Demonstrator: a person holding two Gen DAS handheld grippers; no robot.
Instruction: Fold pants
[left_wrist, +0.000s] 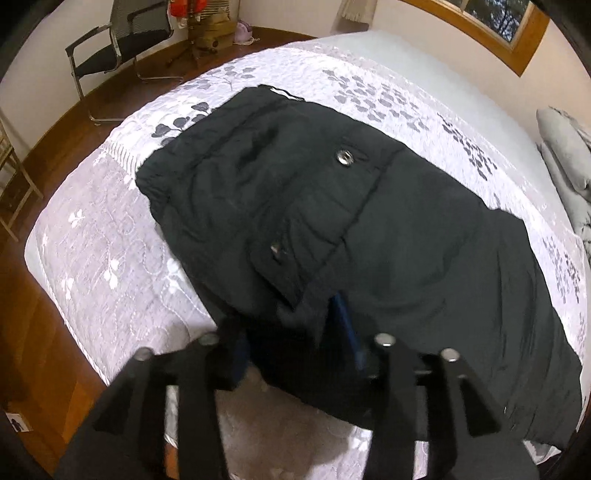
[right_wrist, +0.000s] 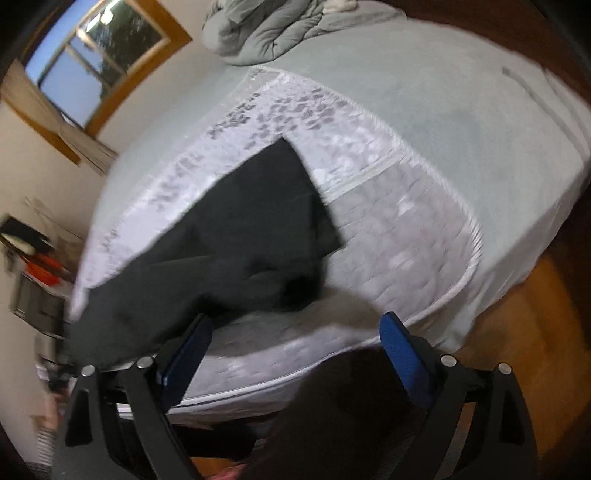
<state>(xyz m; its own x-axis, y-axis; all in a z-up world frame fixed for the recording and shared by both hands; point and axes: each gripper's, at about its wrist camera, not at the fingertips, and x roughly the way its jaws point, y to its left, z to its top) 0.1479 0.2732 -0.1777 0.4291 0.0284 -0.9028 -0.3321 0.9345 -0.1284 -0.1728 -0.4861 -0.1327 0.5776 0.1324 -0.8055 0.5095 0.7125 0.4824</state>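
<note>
Black pants (left_wrist: 369, 221) across floral bedspread (left_wrist: 122, 258); wooden floor (left_wrist: 37, 332)

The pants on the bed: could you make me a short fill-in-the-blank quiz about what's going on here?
1. The pants are ____ in colour.
2. They lie on a bed with a ____-patterned cover.
3. The right gripper has its fingers wide ____, with nothing between them.
4. The left gripper has ____ fabric between its fingers.

Missing words: black; leaf; open; pants

my left tool (left_wrist: 295, 332) sits low in its frame, fingers closed in on dark cloth. my right tool (right_wrist: 295, 332) sits low in frame too, blue fingers (right_wrist: 404, 354) spread wide, gripping nothing.
</note>
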